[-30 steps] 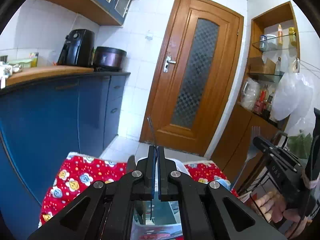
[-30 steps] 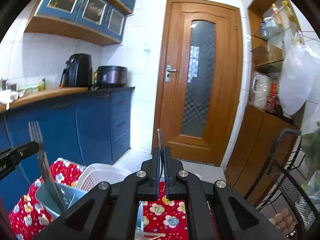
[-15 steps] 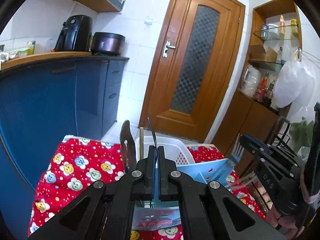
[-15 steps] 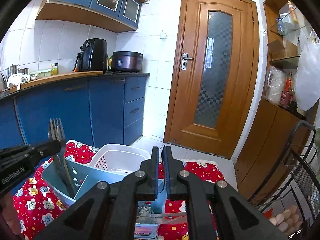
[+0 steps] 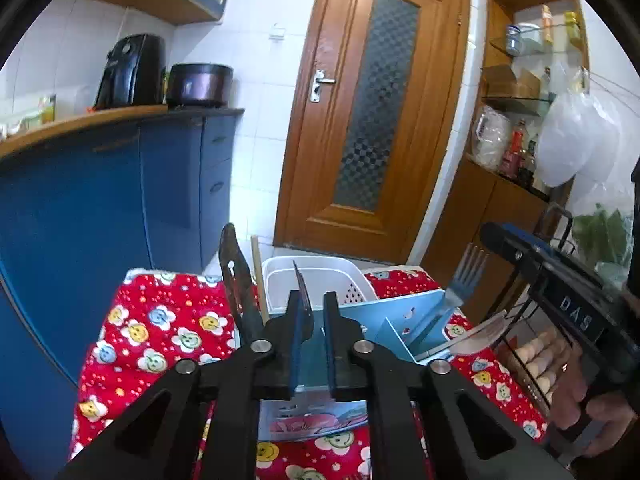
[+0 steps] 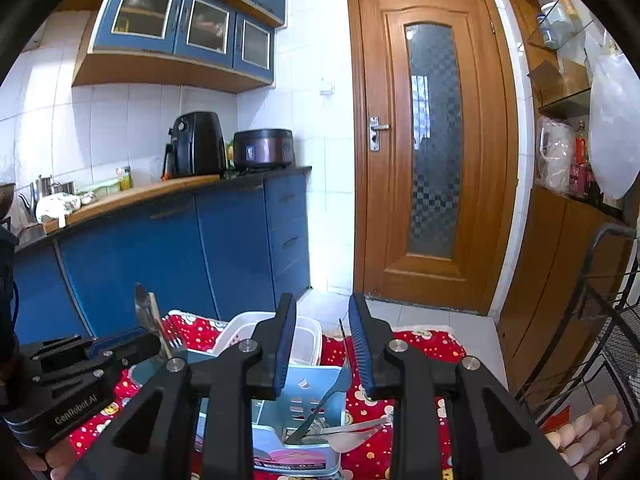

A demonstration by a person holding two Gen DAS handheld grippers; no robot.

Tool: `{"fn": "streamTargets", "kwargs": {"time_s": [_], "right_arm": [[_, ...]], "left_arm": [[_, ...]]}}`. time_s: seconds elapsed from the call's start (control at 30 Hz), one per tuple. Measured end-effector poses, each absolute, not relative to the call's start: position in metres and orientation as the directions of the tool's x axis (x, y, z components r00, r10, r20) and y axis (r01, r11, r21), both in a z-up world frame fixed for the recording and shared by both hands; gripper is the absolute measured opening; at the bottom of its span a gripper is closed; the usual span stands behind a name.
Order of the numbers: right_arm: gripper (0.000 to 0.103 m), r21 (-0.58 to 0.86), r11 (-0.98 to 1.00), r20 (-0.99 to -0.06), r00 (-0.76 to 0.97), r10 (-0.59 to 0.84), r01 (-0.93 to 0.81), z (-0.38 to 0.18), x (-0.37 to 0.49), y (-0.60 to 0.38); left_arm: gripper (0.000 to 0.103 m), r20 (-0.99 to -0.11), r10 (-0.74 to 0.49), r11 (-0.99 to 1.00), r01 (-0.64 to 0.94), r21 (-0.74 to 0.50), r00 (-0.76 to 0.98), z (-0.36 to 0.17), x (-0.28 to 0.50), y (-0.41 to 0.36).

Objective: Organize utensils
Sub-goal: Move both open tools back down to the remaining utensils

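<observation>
While both grippers part their jaws, the utensils stand in the blue caddy (image 5: pixel 404 320) on the red cloth (image 5: pixel 160 320).
Left gripper (image 5: pixel 311 312): knife (image 5: pixel 300 280) loose between opening fingers. Right gripper (image 6: pixel 322 340): opening, fork (image 5: pixel 460 284) released; only its view shows a spoon (image 6: pixel 352 436) lying across the caddy.

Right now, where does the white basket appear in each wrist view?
Left wrist view: the white basket sits at lower centre, just beyond the gripper's tips.
Right wrist view: it sits at lower centre-left, partly hidden by one finger.
Shared landmark: the wooden door stands behind it in both.
</observation>
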State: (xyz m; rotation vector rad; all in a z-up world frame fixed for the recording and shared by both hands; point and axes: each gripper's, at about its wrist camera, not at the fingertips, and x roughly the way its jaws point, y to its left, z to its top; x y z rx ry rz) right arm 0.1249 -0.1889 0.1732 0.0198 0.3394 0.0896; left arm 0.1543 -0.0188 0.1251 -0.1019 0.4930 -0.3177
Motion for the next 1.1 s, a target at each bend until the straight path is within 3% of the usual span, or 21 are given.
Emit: {"fn": "streamTargets", "kwargs": {"time_s": [0.27,0.7,1.1], "right_arm": [[0.032,0.067,0.993,-0.335,0.935,0.113,-0.096,0.182,0.094,-0.194],[0.032,0.116,0.987,-0.437,0.886,0.154,-0.114,0.150,0.050,-0.195],[0.033,0.157,0.982,-0.549,0.817,0.174,-0.104,0.098,0.029,-0.200]], "left_arm": [[0.027,-0.447,-0.333,0.943,0.290,-0.163,0.830,0.134,0.129,-0.017],[0.029,-0.479,-0.380,0.925,0.315,-0.213,0.791,0.123,0.087,-0.016],[0.029,-0.566,-0.397,0.918,0.305,-0.254,0.723,0.081,0.071,-0.019]]}}
